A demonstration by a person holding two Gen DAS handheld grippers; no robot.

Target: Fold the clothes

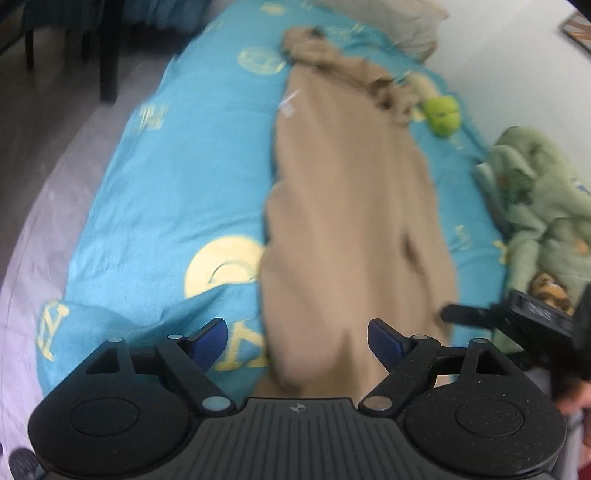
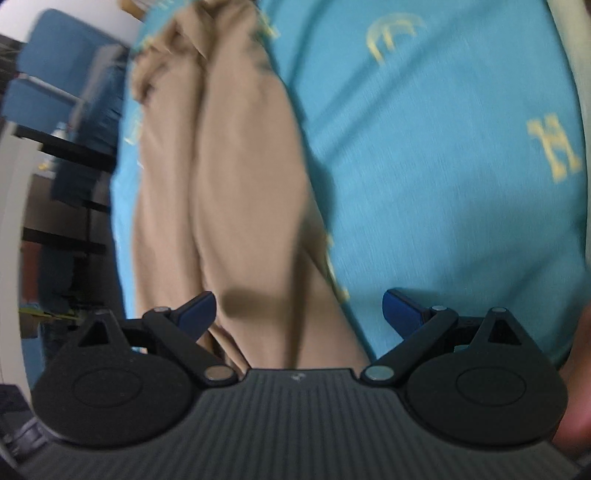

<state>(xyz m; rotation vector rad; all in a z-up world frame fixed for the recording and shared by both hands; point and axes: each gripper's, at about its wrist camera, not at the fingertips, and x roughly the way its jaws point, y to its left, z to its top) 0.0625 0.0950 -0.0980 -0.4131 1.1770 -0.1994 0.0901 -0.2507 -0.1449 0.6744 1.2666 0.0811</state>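
A: Where is the garment?

B: The tan garment (image 1: 351, 206) lies stretched out on the blue blanket (image 1: 177, 192), running straight ahead of the left gripper (image 1: 297, 341). Its near end passes between the spread blue fingertips (image 1: 208, 341) and goes under the gripper body, so that end is cut off. The far end is bunched into a rumpled heap; motion blur hides the seams there.

A: Is the left gripper holding it?

B: No, the jaws stand wide apart with nothing pinched. Whether the cloth touches either pad, I cannot tell.

A: And the right one?

B: The right gripper (image 2: 299, 314) is also spread wide and grips nothing. The garment (image 2: 229, 177) lies ahead of it and toward its left finger, in two long folds side by side, the near end hidden under the gripper body. Blanket (image 2: 443, 166) fills the space ahead of its right finger.

A: What else is around?

B: In the left view, ahead and to the right, a yellow-green ball (image 1: 441, 114) sits just beside the rumpled end. Farther right lies a pale green printed cloth (image 1: 546, 206), partly cut off by the frame edge. A pale pillow (image 1: 402, 26) lies at the far end, blurred. At the left gripper's right, a black device (image 1: 517, 317) pokes in, mostly out of frame; I cannot say what it is
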